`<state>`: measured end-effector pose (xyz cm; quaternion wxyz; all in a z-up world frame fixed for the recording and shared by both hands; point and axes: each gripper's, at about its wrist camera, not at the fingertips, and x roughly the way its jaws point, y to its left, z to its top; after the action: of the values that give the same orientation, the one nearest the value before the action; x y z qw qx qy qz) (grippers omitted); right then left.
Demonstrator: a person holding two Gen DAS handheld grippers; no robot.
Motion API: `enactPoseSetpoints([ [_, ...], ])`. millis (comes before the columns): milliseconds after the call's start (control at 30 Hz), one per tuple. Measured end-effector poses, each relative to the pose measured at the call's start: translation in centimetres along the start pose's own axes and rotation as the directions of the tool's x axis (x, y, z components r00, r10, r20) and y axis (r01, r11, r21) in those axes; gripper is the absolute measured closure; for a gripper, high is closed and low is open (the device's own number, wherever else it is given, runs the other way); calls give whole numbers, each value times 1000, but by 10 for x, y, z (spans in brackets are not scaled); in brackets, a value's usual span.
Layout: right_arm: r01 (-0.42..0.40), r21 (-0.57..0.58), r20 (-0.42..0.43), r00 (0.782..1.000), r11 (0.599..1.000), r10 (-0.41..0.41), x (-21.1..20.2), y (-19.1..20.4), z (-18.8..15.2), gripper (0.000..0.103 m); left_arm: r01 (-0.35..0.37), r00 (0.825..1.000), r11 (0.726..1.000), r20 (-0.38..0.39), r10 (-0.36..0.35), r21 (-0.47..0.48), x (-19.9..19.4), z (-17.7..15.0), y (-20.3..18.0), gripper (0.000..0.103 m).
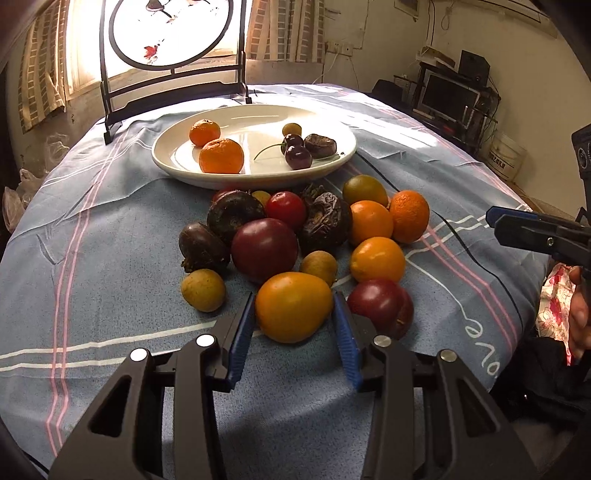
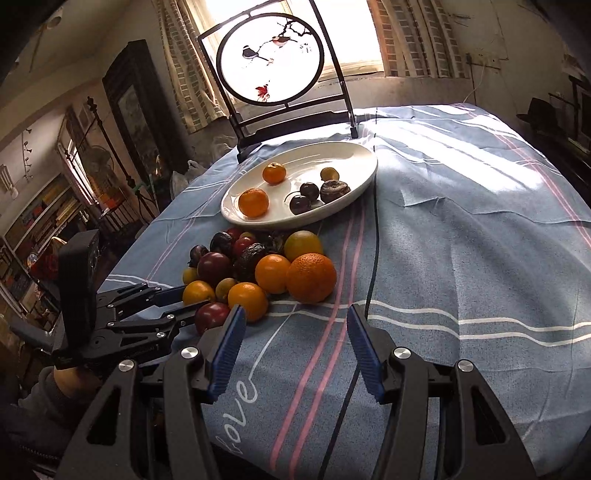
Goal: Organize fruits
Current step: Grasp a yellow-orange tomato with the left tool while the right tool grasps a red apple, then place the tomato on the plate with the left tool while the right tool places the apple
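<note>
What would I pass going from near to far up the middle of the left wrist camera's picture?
Left gripper, open around a yellow-orange fruit → dark red plum → small red fruit → white plate holding tangerines and cherries → round painted screen by the window.

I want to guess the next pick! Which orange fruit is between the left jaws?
The smooth yellow-orange fruit at the pile's near edge, next to a dark red plum. The other orange ones lie farther back.

The left gripper [image 1: 293,328] has its fingers spread wide (blue pads facing inward), as does the right gripper [image 2: 295,347].
</note>
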<state>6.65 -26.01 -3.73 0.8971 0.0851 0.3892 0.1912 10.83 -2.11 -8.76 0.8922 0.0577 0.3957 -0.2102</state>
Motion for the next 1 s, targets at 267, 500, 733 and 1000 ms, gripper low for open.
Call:
enactPoseSetpoints([
  [267,-90,-149,-112,991,985,73,32,47,-14,46,2,997,998,73,3,-70,-49,-7,14,63],
  [500,-94,-177,-156,986,980,66,71,73,-13,46,-27,994,994,98,37,-105,-72,-11,30,63],
  [733,-107,-122,-150,985,987,88,72,73,-10,65,-23,996,992,85,34,-120,-70,-19,37,63],
  [1000,-110,-88,-34,994,990,107,38,49,17,65,-9,995,992,97,21,-124,-62,-6,38,63],
])
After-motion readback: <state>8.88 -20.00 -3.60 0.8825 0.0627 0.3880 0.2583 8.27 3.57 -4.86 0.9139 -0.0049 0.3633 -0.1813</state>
